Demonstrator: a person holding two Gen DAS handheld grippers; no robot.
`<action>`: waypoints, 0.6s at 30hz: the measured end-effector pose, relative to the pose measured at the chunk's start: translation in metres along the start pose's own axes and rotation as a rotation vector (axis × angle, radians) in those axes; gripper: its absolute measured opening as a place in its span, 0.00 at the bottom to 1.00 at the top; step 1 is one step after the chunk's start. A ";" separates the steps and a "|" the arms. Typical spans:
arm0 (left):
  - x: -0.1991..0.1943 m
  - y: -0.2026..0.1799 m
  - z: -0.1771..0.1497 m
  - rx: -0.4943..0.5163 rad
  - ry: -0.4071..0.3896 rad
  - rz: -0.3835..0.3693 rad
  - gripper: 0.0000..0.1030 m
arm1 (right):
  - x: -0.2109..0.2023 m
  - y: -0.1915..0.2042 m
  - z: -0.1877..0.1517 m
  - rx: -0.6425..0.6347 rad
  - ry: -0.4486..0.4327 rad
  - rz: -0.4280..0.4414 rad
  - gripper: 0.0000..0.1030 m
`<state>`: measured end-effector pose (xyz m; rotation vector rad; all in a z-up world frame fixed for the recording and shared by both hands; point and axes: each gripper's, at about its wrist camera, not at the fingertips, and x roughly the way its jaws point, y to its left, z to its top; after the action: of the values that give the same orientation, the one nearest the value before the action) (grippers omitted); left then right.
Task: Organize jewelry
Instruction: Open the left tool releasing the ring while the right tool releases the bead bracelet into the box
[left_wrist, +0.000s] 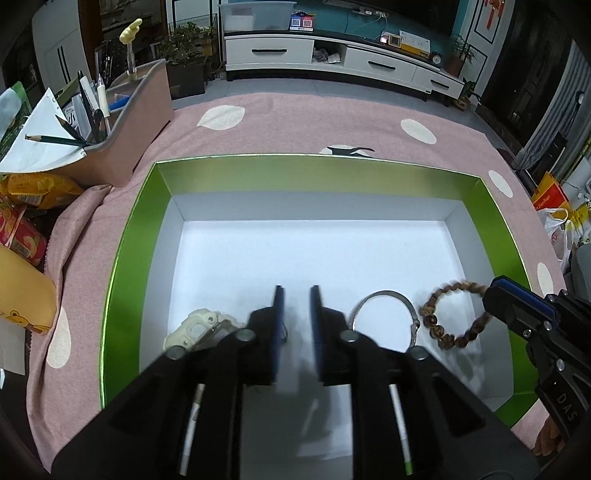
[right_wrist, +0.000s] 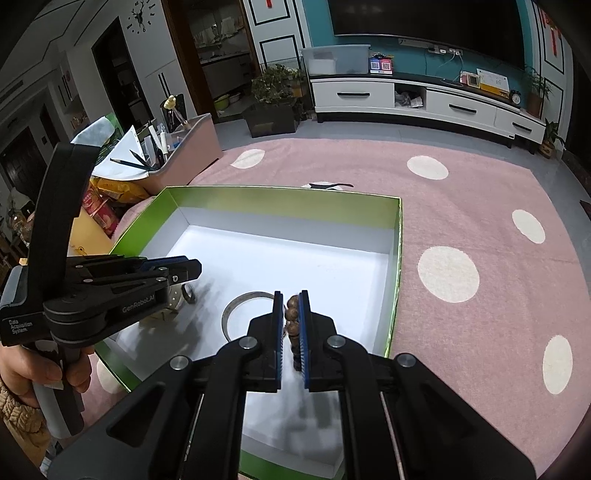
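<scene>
A green box with a white floor (left_wrist: 332, 254) lies on the pink dotted cloth. Inside it lie a cream watch (left_wrist: 197, 328), a silver bangle (left_wrist: 384, 314) and a brown bead bracelet (left_wrist: 454, 314). My left gripper (left_wrist: 295, 291) is open and empty above the box floor, between the watch and the bangle. My right gripper (right_wrist: 290, 295) is shut on the bead bracelet (right_wrist: 292, 317) at the box's right side; it also shows in the left wrist view (left_wrist: 524, 306). The bangle (right_wrist: 243, 306) lies just left of it. The left gripper (right_wrist: 184, 267) shows over the box's left part.
A pink desk organizer with pens and pencils (left_wrist: 122, 110) stands at the back left. Snack packets (left_wrist: 26, 206) and a yellow pouch (left_wrist: 22, 291) lie left of the box. The box rim (right_wrist: 397, 258) stands beside the right gripper. Pink cloth (right_wrist: 480, 258) stretches to the right.
</scene>
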<state>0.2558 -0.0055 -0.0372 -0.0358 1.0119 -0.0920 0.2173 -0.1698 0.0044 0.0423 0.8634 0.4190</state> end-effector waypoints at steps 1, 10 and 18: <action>-0.002 -0.001 0.000 0.001 -0.003 0.000 0.26 | -0.001 -0.001 0.000 0.003 -0.001 0.000 0.09; -0.028 -0.010 -0.003 0.019 -0.058 0.002 0.65 | -0.021 -0.005 -0.005 0.038 -0.033 -0.006 0.32; -0.062 -0.008 -0.012 0.005 -0.115 0.001 0.86 | -0.061 -0.018 -0.016 0.097 -0.092 -0.011 0.65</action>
<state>0.2125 -0.0080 0.0096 -0.0359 0.8972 -0.0910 0.1765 -0.2118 0.0347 0.1447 0.7925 0.3618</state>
